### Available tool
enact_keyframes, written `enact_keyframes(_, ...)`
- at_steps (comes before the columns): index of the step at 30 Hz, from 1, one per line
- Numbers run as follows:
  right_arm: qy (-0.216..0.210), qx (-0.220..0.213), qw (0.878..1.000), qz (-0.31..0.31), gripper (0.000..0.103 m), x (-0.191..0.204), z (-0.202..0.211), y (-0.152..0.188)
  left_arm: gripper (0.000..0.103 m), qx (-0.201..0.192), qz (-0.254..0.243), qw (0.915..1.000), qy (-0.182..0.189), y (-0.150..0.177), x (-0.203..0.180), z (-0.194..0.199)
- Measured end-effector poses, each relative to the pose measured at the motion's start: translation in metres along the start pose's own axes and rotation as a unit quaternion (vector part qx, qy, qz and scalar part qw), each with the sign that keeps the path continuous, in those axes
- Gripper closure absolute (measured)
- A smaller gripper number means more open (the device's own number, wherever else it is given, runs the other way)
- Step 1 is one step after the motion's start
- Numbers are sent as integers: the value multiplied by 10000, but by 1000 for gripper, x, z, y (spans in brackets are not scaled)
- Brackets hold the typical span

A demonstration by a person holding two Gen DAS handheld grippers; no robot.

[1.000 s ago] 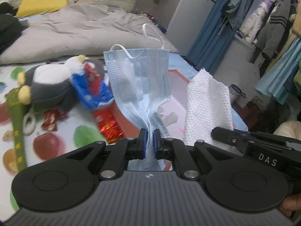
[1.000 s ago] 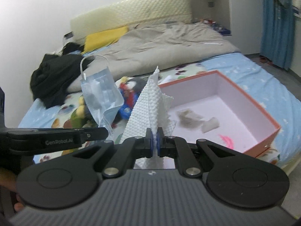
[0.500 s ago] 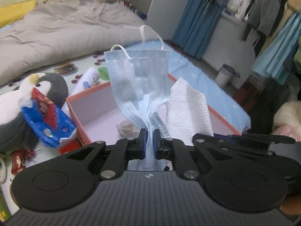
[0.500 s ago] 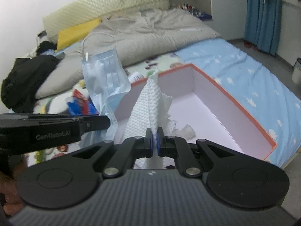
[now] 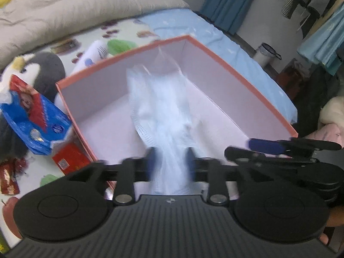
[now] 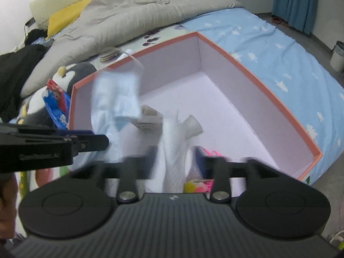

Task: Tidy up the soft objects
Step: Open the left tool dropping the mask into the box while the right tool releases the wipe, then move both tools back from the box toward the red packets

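A pale blue face mask (image 5: 159, 107) drops, blurred, between the fingers of my left gripper (image 5: 169, 161), whose jaws are opening and no longer pinch it. It hangs over the orange-rimmed box (image 5: 236, 73) with its lilac inside. My right gripper (image 6: 175, 159) is also opening, and a white paper towel (image 6: 174, 142) slips loose between its fingers above the box (image 6: 258, 86). In the right wrist view the mask (image 6: 116, 101) falls beside the left gripper (image 6: 86, 139). The right gripper (image 5: 268, 148) shows at the right edge of the left wrist view.
Crumpled tissue (image 6: 191, 124) and a pink item (image 6: 210, 152) lie in the box. A penguin plush (image 5: 40, 66), a blue snack packet (image 5: 34, 120) and red packets (image 5: 71, 159) lie left of it on the bed. A grey duvet (image 6: 139, 10) lies behind, a bin (image 5: 266, 53) on the floor.
Both grippers came down over the box. Their jaws, shut on the mask and the towel before, now stand apart, and both cloths are falling loose.
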State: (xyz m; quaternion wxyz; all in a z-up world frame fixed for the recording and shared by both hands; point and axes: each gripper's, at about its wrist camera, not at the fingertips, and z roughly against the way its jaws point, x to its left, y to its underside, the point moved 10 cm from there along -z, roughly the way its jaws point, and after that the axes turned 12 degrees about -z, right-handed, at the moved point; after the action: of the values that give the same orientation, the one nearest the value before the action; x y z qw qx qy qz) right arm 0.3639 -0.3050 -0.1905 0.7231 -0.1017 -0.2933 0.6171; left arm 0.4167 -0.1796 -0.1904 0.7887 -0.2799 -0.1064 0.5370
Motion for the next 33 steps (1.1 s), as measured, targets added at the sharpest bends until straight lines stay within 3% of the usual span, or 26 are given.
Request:
enact_keyframes(5, -97, -144, 9998, 15, 43, 5, 13, 0, 55, -226, 79, 9997, -1, -1, 6, 22)
enact_keyframes(9, -181, -397, 9990, 111, 43, 17, 34, 0, 54, -527, 9, 9982, -302, 1, 9, 54)
enact_keyframes(18, -497, -1021, 9928, 393, 43, 53, 97, 18, 54, -1136, -45, 9920, -553, 25, 6, 130)
enact_keyframes(25, -885, -1279, 9862, 567, 43, 77, 132, 49, 54, -1419, 118, 9871, -727, 70, 1, 179)
enact_keyframes(33, -1182, -1233, 9826, 733, 43, 97, 152, 97, 54, -1579, 638, 9811, -921, 131, 8, 221)
